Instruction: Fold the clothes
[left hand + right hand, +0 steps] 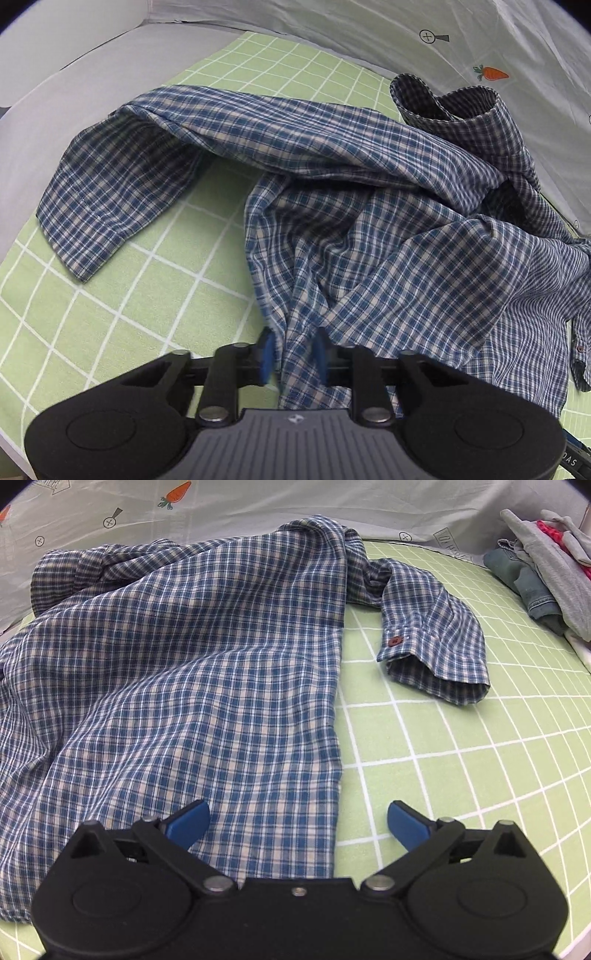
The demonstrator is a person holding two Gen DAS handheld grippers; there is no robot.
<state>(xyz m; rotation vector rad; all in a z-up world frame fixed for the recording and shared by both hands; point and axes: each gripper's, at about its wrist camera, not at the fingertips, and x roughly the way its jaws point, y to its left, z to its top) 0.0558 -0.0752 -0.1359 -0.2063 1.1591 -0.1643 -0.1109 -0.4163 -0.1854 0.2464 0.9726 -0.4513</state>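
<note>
One fold of the plaid shirt (pixel 369 206) is pinched between the left gripper's (pixel 293 356) jaws, while the right gripper's (pixel 298 821) jaws are spread over its hem.

Shirt (pixel 184 657): blue-white plaid, dark red button (pixel 395 640). Surface (pixel 461 775): light green, white grid. Backdrop sheet (pixel 480 33): pale grey, orange carrots. Tongs' pads (pixel 188 821): blue.

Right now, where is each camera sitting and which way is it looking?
Left wrist view: sits on the left gripper, looking forward along its blue fingers, which pinch a bunch of the plaid shirt; beyond lies one sleeve on the green checked mat.
Right wrist view: sits on the right gripper, looking forward over the shirt's flat edge; its fingers are spread wide, holding nothing. A clothes pile sits far right.
Both views share the shirt, the mat and the white carrot-print sheet.
</note>
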